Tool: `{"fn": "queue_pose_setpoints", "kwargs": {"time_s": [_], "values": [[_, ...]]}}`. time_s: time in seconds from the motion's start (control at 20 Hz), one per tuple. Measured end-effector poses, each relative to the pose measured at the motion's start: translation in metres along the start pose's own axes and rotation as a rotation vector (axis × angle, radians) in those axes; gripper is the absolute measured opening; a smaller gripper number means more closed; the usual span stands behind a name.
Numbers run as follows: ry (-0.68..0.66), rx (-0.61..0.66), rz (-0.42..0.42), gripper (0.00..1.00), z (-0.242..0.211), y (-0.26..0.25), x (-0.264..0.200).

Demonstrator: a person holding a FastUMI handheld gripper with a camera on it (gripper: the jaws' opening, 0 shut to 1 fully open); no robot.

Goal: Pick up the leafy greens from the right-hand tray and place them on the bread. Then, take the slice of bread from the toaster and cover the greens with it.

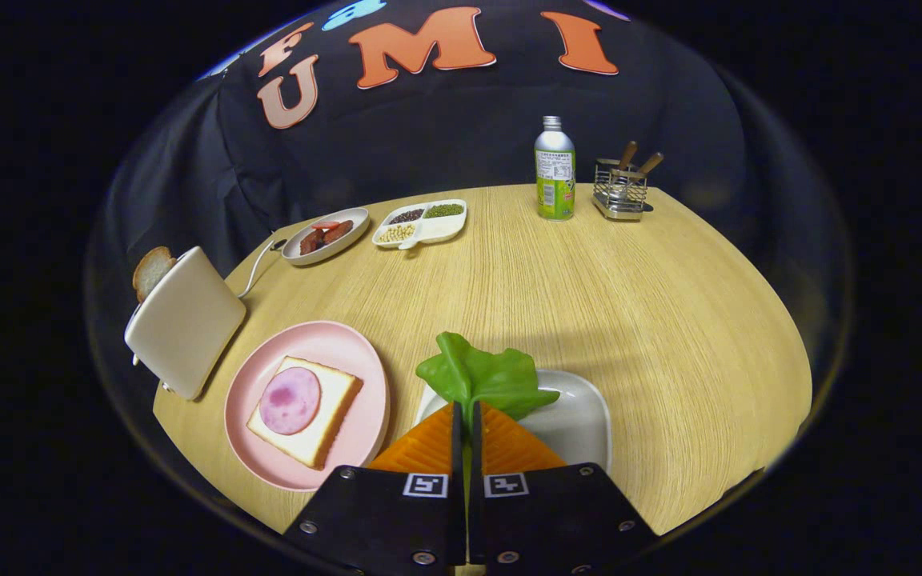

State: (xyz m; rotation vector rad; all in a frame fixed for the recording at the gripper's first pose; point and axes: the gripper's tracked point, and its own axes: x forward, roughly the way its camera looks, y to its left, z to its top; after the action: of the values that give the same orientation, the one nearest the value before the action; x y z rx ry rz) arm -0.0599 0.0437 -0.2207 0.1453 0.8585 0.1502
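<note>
Clearly pinching the green, soft-looking leafy greens [483,376] by the stem end: gripper [467,416] nearly closed, both fingers pressed on the leaf with only a thin slit between them. Held by the stem, probably so the broad blade hangs free and can be laid flat later. Leaf spread just ahead of the fingertips, over the near edge of the white, rounded-square tray [581,420] on the pale wood-grain table [629,304]; whether lifted clear of the tray or touching it, cannot tell. Angled down toward the table from above, fingers pointing forward across the tray. Off to the left, just beside the tray: round pink plate [313,340] carrying a square slice of bread [334,412] topped with a round pink ham slice [290,400], the likely drop spot. Beyond the plate, a cream toaster [185,320] with a browned bread slice [152,268] standing in its slot, untouched.
</note>
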Motion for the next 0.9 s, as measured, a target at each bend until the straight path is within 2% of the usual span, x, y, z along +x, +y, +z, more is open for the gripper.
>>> {"fn": "queue_pose_setpoints", "kwargs": {"time_s": [0.3,0.8,0.9], "values": [[-0.056,-0.022,0.107,0.02,0.022,0.038,-0.009],[0.002,-0.082,0.342,0.02,0.007,0.126,-0.010],[0.010,-0.111,0.357,0.02,0.004,0.134,-0.006]]}}
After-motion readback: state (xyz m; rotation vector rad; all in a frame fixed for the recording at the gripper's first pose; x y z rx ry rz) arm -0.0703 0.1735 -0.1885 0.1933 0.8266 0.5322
